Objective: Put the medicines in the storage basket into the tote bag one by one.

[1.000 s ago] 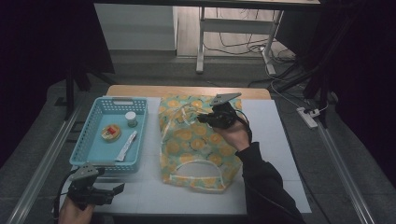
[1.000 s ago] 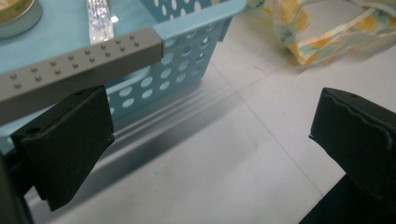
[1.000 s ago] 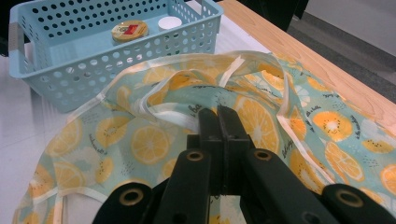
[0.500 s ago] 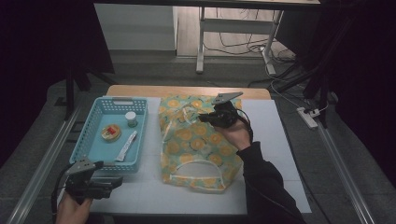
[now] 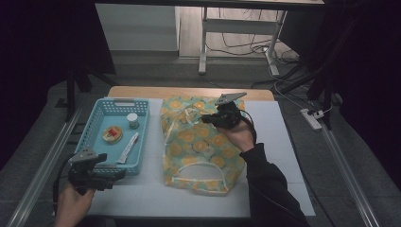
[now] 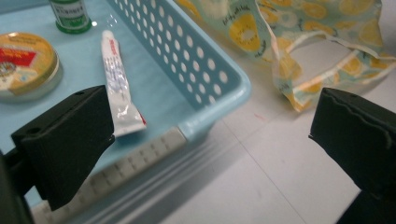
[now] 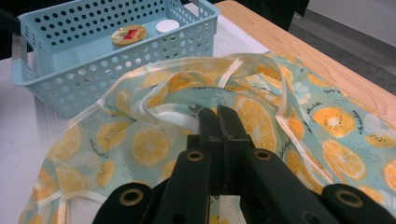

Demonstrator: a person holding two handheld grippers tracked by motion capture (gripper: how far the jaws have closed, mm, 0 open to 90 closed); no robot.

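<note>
Currently the white table (image 5: 283, 156) carries a lemon-print fabric bag (image 5: 198, 146) at its centre, lying flat with its cream handle loops toward both ends. Just beside the bag's left edge stands a perforated blue basket (image 5: 90, 142), holding a round yellow tin (image 5: 112, 135), a white tube (image 5: 128, 147) and a small white-capped bottle (image 5: 133, 120). At the bag's far end, the right gripper (image 5: 206, 118) has its jaws pressed together on a cream-trimmed fold of the bag, the cloth bunched and raised at that point. Near the basket's near corner, the left gripper (image 5: 116, 174) hangs above the table with its jaws set wide apart and nothing between them; the tube's crimped end lies beyond its left jaw
</note>
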